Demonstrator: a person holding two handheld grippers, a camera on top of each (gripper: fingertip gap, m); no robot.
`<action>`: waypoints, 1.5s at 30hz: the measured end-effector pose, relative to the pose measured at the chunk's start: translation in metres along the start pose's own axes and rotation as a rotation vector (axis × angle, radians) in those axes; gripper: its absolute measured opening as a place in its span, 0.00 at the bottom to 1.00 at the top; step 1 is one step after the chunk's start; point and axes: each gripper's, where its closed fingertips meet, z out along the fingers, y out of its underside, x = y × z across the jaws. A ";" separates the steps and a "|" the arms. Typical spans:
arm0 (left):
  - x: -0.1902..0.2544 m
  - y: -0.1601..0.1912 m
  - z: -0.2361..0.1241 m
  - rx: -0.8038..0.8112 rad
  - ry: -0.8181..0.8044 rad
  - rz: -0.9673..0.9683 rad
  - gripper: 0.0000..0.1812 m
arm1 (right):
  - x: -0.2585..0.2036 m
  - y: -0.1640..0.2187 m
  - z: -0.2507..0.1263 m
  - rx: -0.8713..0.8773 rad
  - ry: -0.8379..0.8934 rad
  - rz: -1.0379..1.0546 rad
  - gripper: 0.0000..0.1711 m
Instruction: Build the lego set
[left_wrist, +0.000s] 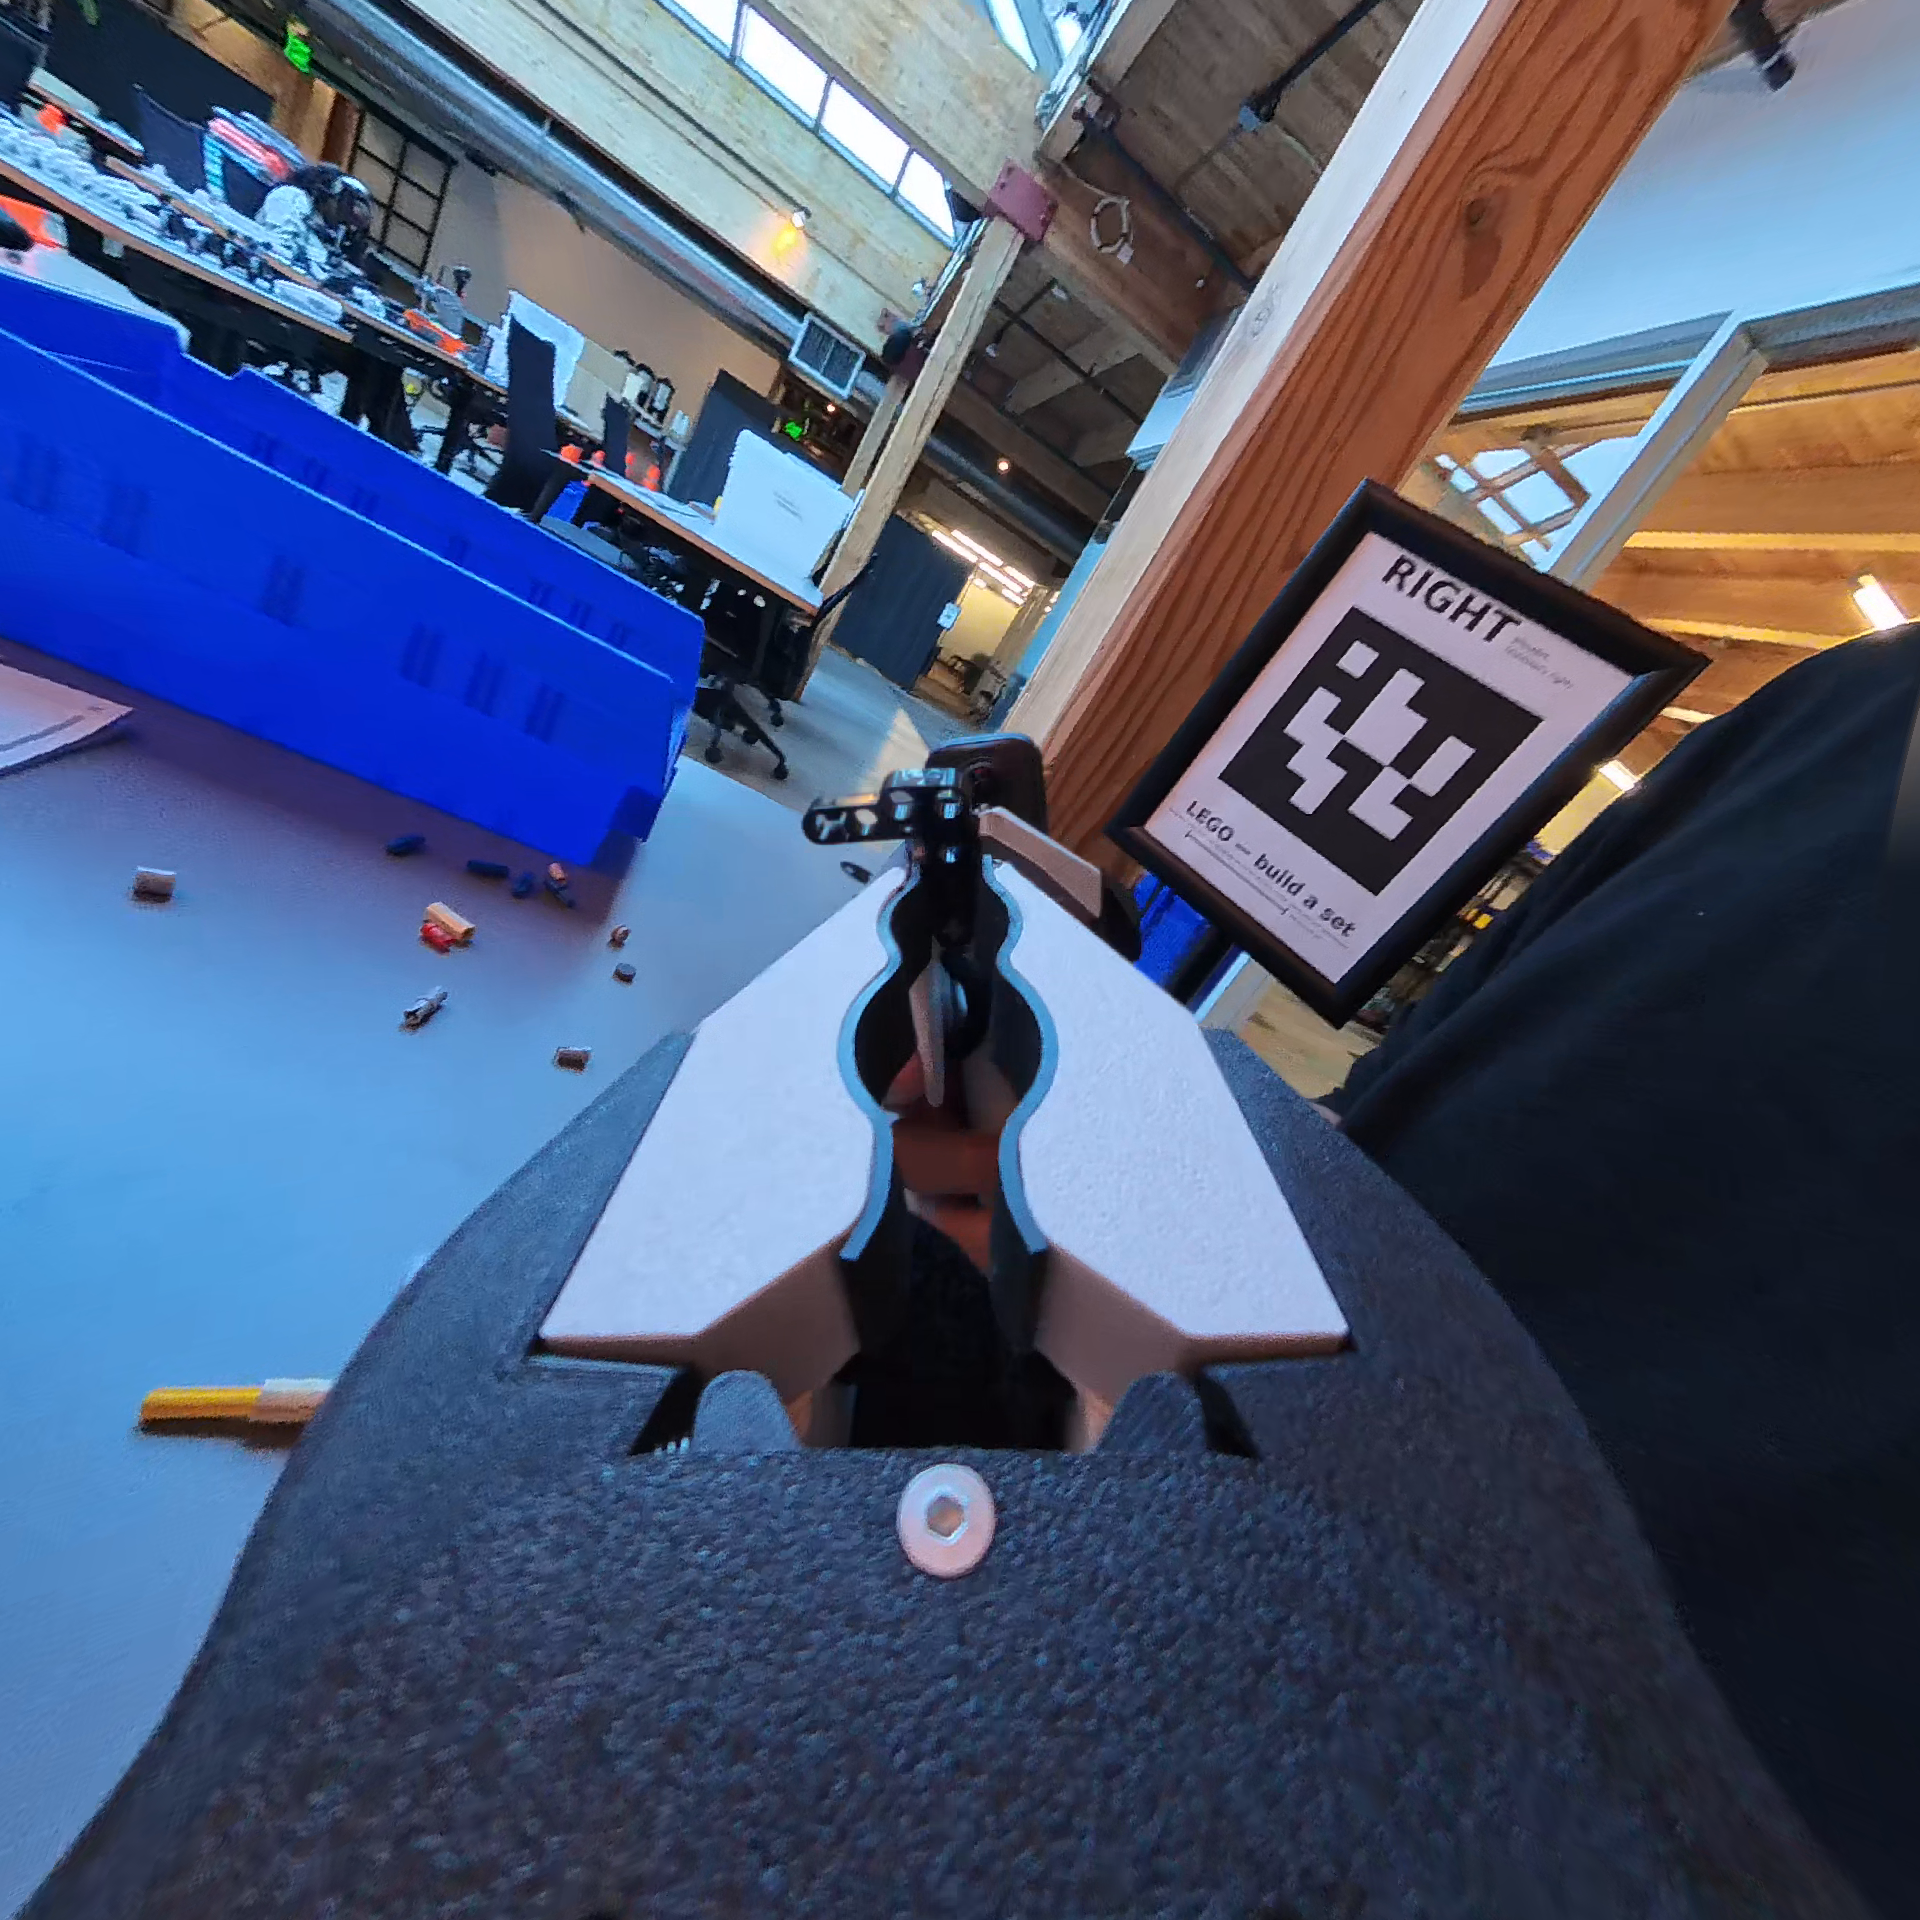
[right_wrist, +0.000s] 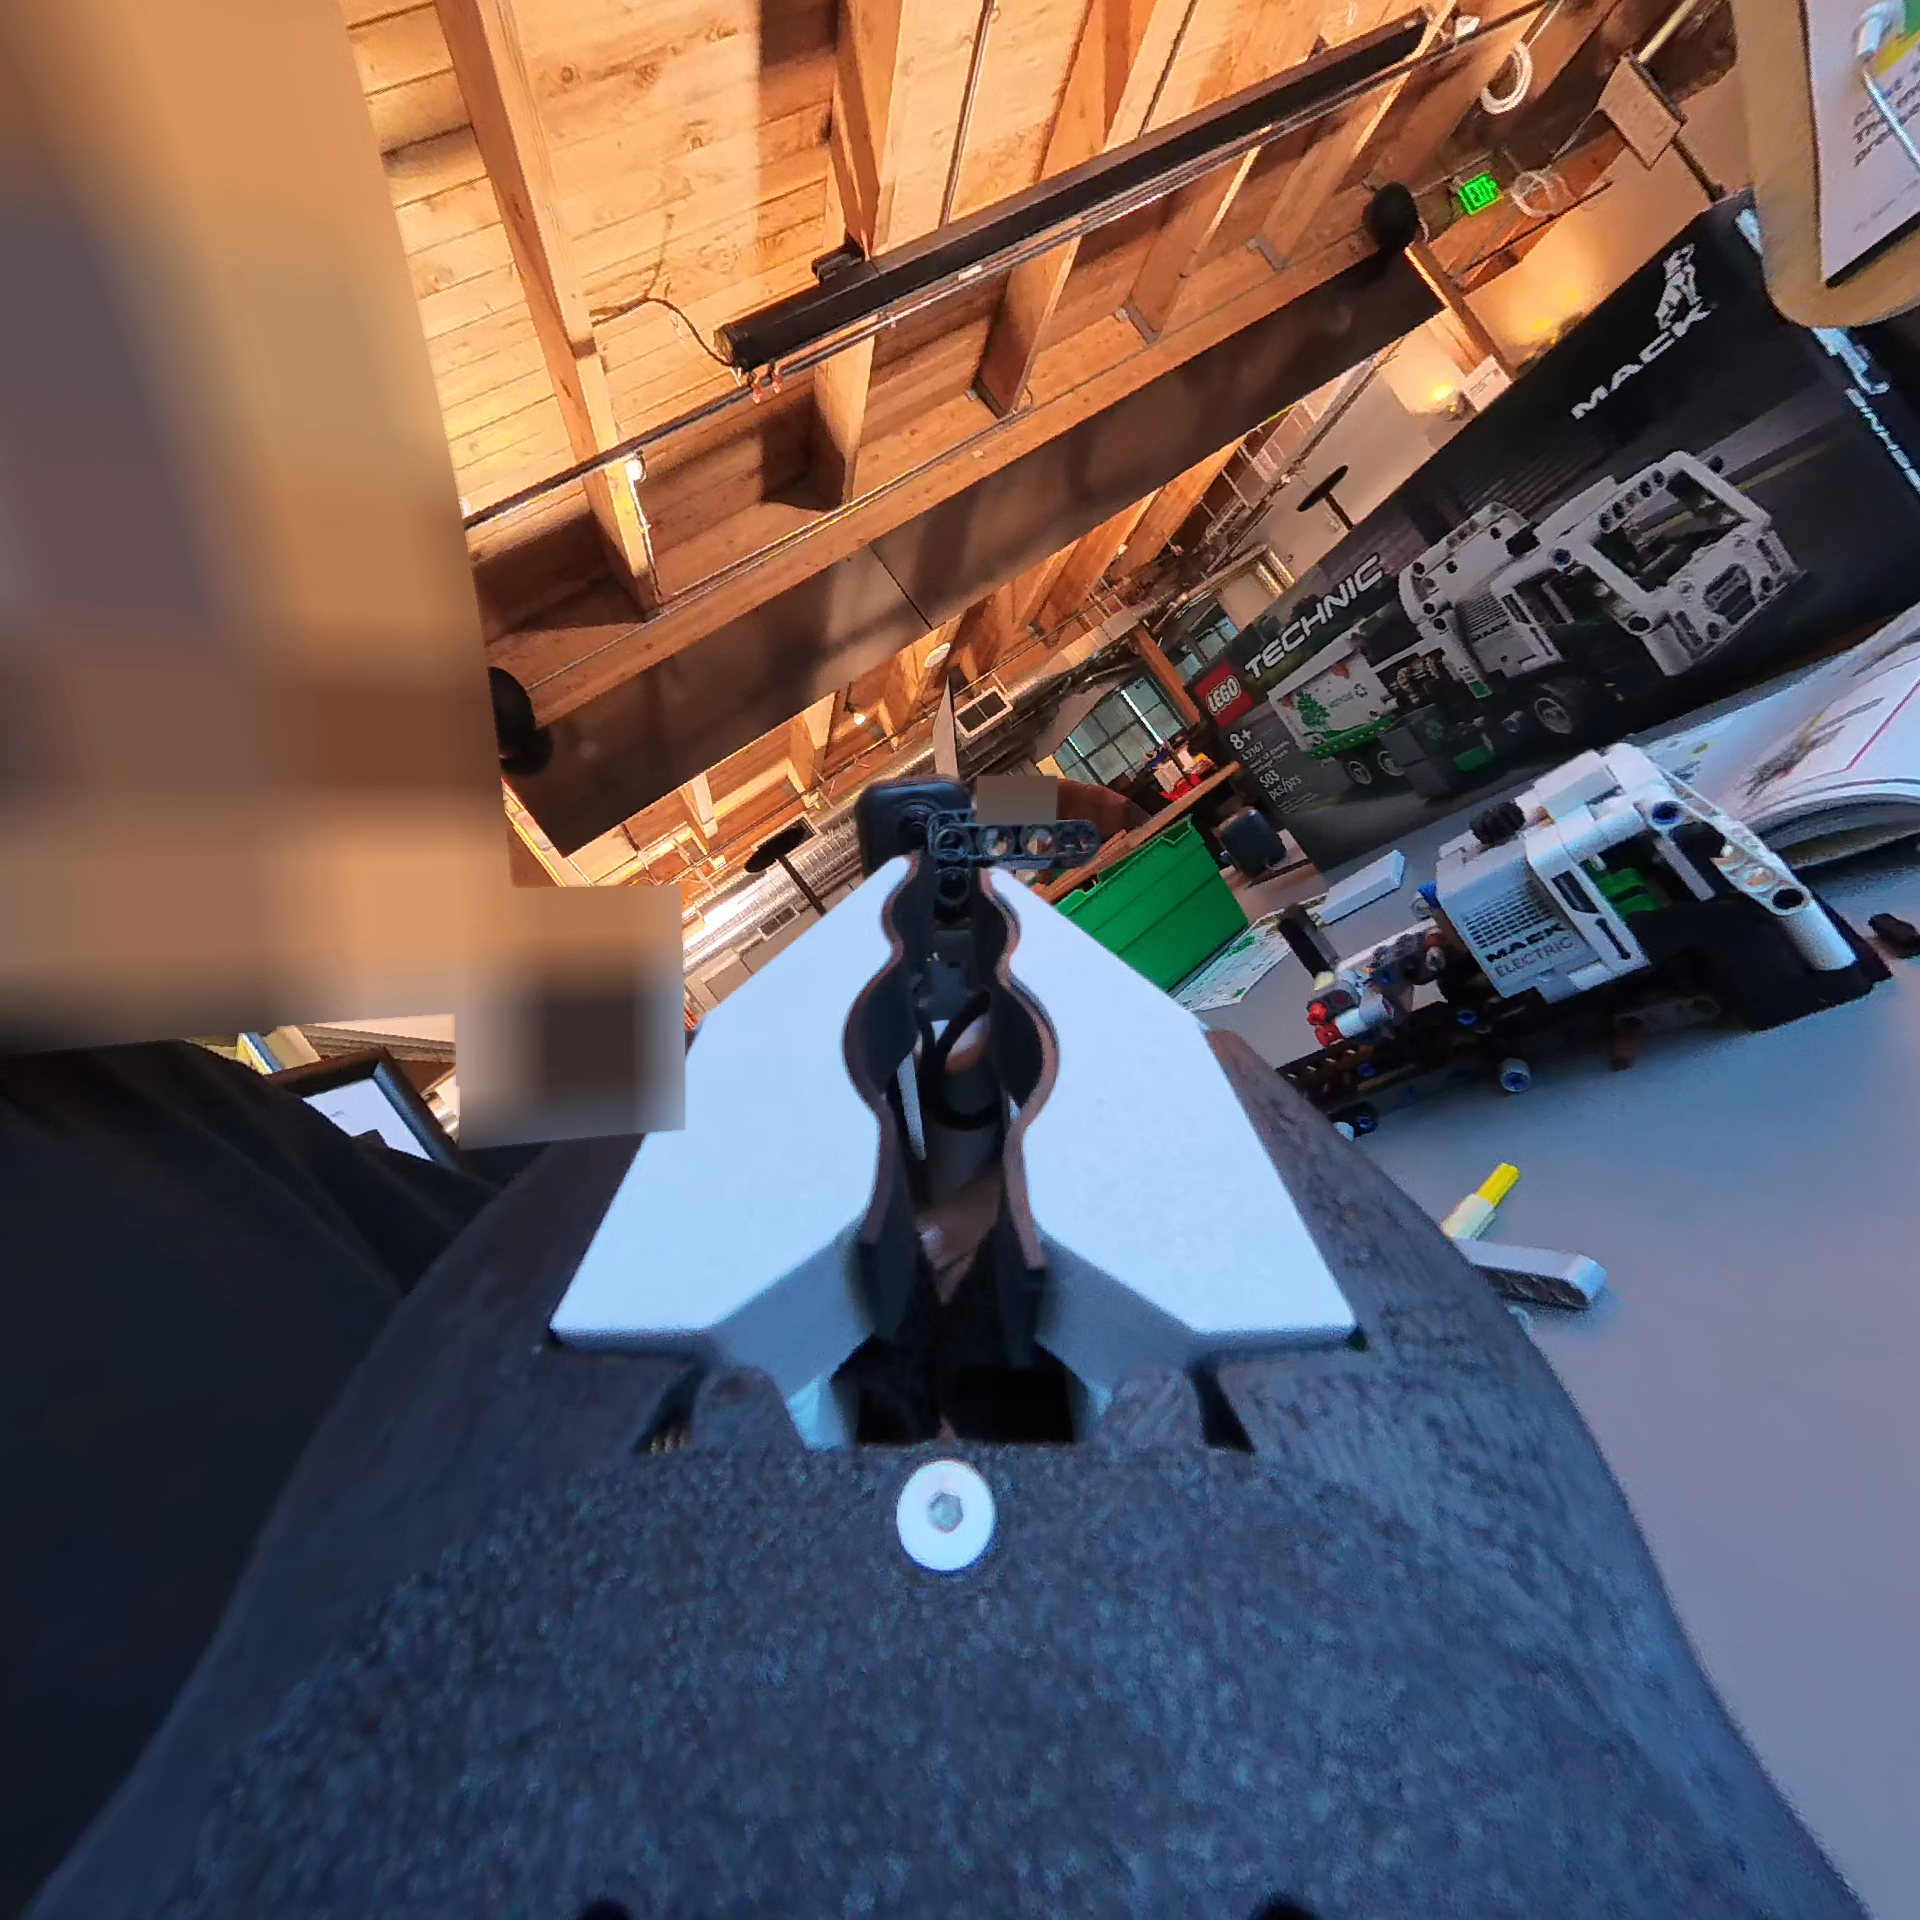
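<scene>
My left gripper (left_wrist: 948, 873) is raised above the table and shut on a small black lego beam assembly (left_wrist: 862, 819), whose holed arm sticks out to the left of the tips. The right gripper (left_wrist: 1003, 764) meets it tip to tip from behind. In the right wrist view my right gripper (right_wrist: 951, 883) is shut on the same black assembly (right_wrist: 1023, 837), whose holed arm points right. The left gripper (right_wrist: 896, 821) shows just beyond it. A partly built white and black truck model (right_wrist: 1538, 914) stands on the grey table at the right.
Blue bins (left_wrist: 312, 582) stand at the left, with small loose pieces (left_wrist: 447, 925) and a yellow axle piece (left_wrist: 208, 1403) before them. A framed sign (left_wrist: 1392, 748) and wooden post (left_wrist: 1330, 395) are at the right. The set's box (right_wrist: 1558, 582), booklet (right_wrist: 1829, 748) and grey beam (right_wrist: 1548, 1273) lie near the model. Both grippers' tips are close together, under 4 cm apart.
</scene>
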 end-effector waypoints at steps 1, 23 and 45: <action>-0.001 0.001 0.000 -0.006 -0.013 0.008 0.02 | 0.001 0.001 -0.001 0.000 0.003 0.000 0.03; -0.002 0.000 -0.003 -0.016 -0.005 -0.001 0.02 | 0.002 0.005 0.004 -0.073 0.035 -0.170 0.04; -0.002 0.020 -0.010 -0.266 0.031 0.030 0.02 | 0.005 0.025 -0.005 -0.290 -0.018 -0.207 0.04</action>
